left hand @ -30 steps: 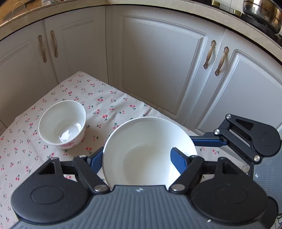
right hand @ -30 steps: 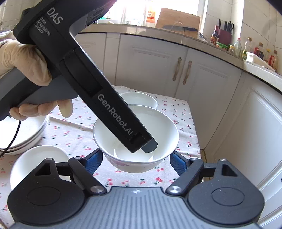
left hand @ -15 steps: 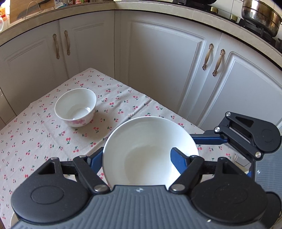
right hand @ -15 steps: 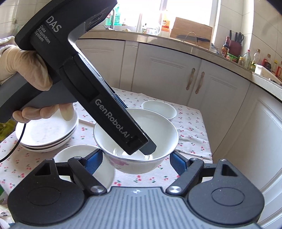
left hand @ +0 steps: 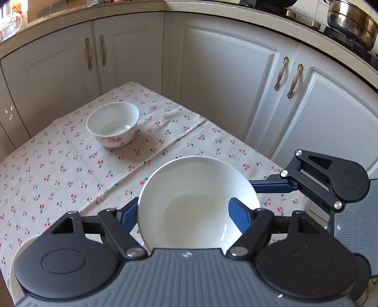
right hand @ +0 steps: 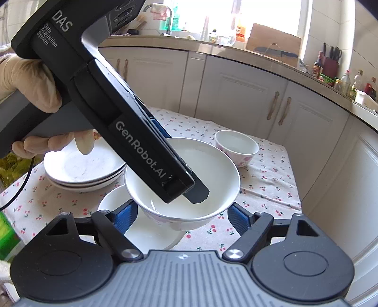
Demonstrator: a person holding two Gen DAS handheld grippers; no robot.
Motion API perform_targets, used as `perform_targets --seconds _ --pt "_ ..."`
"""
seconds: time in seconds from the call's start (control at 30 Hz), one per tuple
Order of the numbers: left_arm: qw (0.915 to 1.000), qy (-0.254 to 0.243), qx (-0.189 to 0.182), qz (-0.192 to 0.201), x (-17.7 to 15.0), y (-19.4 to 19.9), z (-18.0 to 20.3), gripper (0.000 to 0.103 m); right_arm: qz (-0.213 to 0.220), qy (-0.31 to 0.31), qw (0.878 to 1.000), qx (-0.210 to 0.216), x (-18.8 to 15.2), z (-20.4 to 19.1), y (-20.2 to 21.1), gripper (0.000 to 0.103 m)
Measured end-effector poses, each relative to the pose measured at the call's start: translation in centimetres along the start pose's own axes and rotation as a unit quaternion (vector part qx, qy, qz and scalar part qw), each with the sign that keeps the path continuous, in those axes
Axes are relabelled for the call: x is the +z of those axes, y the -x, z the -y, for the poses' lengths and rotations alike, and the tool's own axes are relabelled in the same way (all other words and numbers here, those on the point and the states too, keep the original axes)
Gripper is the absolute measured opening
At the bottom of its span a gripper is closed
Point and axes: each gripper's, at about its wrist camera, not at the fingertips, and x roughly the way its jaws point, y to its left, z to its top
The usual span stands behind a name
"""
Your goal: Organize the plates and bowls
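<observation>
My left gripper [left hand: 184,210] is shut on the rim of a large white bowl [left hand: 189,189], one finger inside and one outside, and holds it above the cherry-print tablecloth [left hand: 70,170]. In the right wrist view the same bowl [right hand: 208,165] hangs over another white bowl [right hand: 122,200] on the table, with the left gripper's body reaching into it. My right gripper [right hand: 182,215] is open, its blue pads [right hand: 125,215] on either side of the held bowl without touching it. A small white bowl with pink flowers [left hand: 113,124] stands further back; it also shows in the right wrist view [right hand: 236,147].
A stack of white plates [right hand: 82,170] sits at the left of the table. White kitchen cabinets [left hand: 224,70] surround the table closely on the far and right sides. A green box [right hand: 7,238] is at the near left edge. A steel pot [left hand: 349,21] stands on the counter.
The left gripper has carried the large bowl back and up, towards the near bowl and the plate stack. The small flowered bowl now lies farther away. The right gripper has followed, still open.
</observation>
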Motion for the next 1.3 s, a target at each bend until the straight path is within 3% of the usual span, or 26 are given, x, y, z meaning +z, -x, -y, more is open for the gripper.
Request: perform_targets --seconds 1.3 --pt "0.9983 0.046 -0.003 -0.034 -3.4 -0.5 -1.4 0.078 -0.048 -0.001 0.997 0.065 -1.1 -1.9 -1.6 0.086"
